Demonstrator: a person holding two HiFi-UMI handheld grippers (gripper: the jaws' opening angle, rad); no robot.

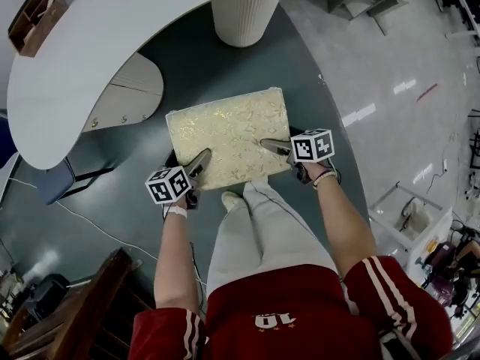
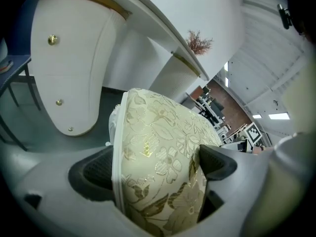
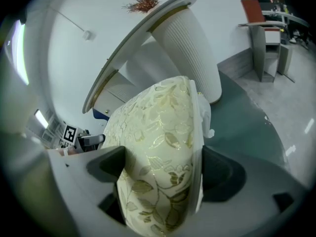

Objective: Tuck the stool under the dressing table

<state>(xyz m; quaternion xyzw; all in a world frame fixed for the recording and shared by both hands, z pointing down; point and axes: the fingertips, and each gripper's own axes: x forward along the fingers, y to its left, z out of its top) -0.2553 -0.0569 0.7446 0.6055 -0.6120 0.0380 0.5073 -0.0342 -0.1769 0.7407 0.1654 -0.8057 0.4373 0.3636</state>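
The stool (image 1: pixel 229 137) has a rectangular cushion in cream fabric with a gold flower pattern. It is held over the dark floor, in front of the white curved dressing table (image 1: pixel 90 58). My left gripper (image 1: pixel 196 163) is shut on the cushion's near left edge. My right gripper (image 1: pixel 276 147) is shut on its near right edge. In the left gripper view the cushion (image 2: pixel 158 142) fills the gap between the jaws of the left gripper (image 2: pixel 157 168). The right gripper view shows the same, with the cushion (image 3: pixel 158 127) in the right gripper (image 3: pixel 165 169). The stool's legs are hidden.
The table rests on a ribbed white pedestal (image 1: pixel 246 10) and a drawer unit with gold knobs (image 1: pixel 124 96). A blue chair (image 1: pixel 56 182) stands at the left, dark wooden furniture (image 1: pixel 82 306) at the lower left. The person's shoe (image 1: pixel 232 199) is just behind the stool.
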